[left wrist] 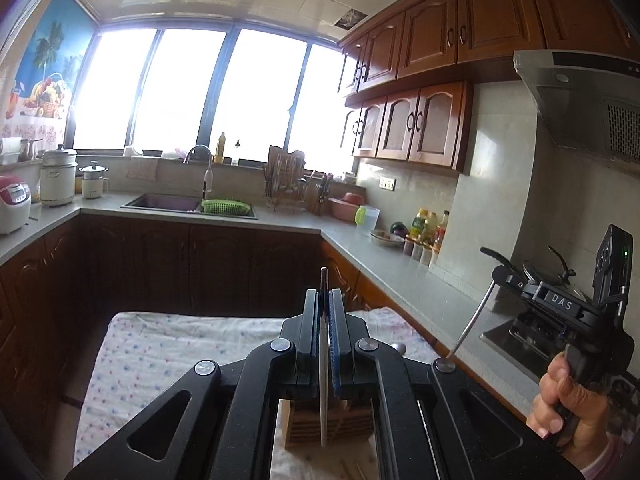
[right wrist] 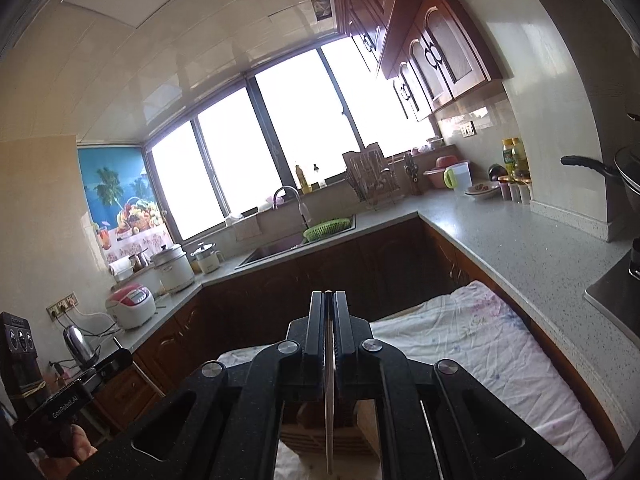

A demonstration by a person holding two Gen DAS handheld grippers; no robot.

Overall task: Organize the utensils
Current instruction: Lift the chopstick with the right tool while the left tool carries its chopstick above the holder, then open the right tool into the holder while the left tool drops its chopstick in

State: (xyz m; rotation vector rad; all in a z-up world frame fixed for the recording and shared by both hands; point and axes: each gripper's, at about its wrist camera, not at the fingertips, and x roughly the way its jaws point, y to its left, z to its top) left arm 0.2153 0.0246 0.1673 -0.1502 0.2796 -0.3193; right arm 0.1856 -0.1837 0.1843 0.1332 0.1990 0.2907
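**Both grippers clenched on blades above the knife block**

Plainly, each gripper holds a thin utensil edge-on between its jaws. The left gripper (left wrist: 325,300) has its jaws pressed together on a pale knife (left wrist: 323,380); the blade runs down from between the fingers toward the camera, and its dark upper end sticks up just past the fingertips. Directly below the jaws, behind the blade's lower end, stands the wooden knife block (left wrist: 344,426), its slotted face visible through the gap in the gripper frame. The block rests on a white cloth with small coloured dots (left wrist: 168,356), which spreads out ahead of and to the left of the jaws.

The right gripper (right wrist: 329,300) is likewise clamped on a second thin blade (right wrist: 329,408), seen as a narrow dark line running from the fingertips down past the frame. Beneath these jaws the same knife block (right wrist: 320,436) shows, with the crumpled cloth (right wrist: 460,344) lying ahead and to the right of the fingers.

In the left wrist view, to the right of the jaws, the right gripper's body (left wrist: 560,304) appears in the person's hand (left wrist: 568,408), with a long metal rod slanting down from it. Whether either blade tip touches the block cannot be told.

Beyond both sets of jaws runs a grey countertop (right wrist: 520,240) and the sink (left wrist: 168,202).
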